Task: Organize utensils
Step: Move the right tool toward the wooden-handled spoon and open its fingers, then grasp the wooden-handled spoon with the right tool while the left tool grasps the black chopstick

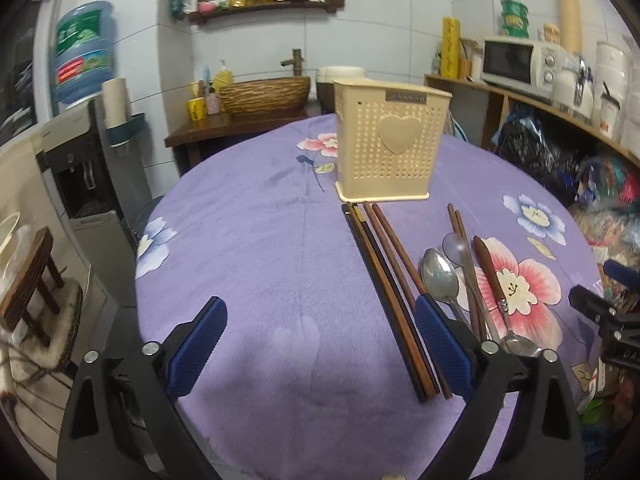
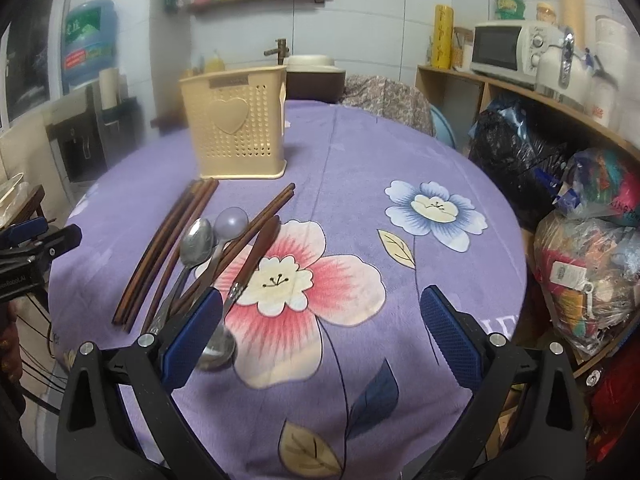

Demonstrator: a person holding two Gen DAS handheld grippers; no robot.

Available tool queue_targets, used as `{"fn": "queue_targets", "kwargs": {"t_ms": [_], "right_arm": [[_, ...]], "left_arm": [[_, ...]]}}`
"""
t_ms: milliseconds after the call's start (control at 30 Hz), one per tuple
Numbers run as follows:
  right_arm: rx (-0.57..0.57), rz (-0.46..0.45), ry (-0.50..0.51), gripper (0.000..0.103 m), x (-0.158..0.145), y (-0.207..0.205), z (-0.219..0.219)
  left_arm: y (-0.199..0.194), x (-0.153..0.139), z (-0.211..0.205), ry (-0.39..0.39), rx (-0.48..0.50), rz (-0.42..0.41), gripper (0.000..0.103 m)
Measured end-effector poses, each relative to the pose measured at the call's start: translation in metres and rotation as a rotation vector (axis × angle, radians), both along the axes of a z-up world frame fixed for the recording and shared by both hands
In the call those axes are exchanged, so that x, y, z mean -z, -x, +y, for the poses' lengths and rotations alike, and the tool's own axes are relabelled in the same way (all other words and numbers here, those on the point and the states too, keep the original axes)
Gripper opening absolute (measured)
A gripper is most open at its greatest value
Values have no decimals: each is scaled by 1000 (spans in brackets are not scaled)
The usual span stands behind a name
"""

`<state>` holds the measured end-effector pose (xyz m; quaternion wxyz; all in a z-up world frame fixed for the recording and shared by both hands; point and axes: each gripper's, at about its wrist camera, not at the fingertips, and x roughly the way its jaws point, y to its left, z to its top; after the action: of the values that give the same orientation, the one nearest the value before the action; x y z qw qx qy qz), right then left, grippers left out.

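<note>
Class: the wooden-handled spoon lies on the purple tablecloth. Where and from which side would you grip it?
Grip the wooden-handled spoon by its brown handle, coming from above with jaws across it. The handle's far end lies flat and exposed; its bowl sits under the right gripper, and chopsticks crowd its left.

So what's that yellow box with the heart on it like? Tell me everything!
The cream plastic utensil holder stands upright on the purple flowered tablecloth. Its walls are full of small holes, with a raised heart on the front, a small label near the rim, and a wider base. The chopsticks' far ends lie right at its base. What's inside is hidden. No fingers touch it.
</note>
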<state>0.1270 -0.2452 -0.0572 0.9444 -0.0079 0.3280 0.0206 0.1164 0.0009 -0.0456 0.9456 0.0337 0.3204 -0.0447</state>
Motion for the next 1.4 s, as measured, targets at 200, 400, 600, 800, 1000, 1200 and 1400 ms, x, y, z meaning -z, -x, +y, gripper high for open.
{"fn": "queue_targets", "kwargs": {"t_ms": [200, 400, 600, 800, 1000, 1200, 1400], "right_arm": [[-42, 101, -13, 92, 9, -45, 15], [-36, 153, -37, 77, 18, -70, 27], [-37, 181, -18, 74, 25, -75, 34], [-40, 218, -13, 68, 35, -77, 40], [-38, 232, 1, 53, 42, -81, 41], [-24, 240, -10, 44, 41, -87, 17], [-31, 243, -22, 44, 40, -92, 22]], "left_arm": [[-35, 7, -10, -10, 40, 75, 69], [-56, 14, -16, 48, 63, 152, 55], [-65, 26, -23, 22, 58, 199, 48], [-67, 35, -20, 36, 33, 231, 47], [-73, 35, -15, 19, 17, 233, 47], [-80, 39, 12, 2, 0, 254, 47], [-81, 33, -3, 53, 46, 255, 47]]}}
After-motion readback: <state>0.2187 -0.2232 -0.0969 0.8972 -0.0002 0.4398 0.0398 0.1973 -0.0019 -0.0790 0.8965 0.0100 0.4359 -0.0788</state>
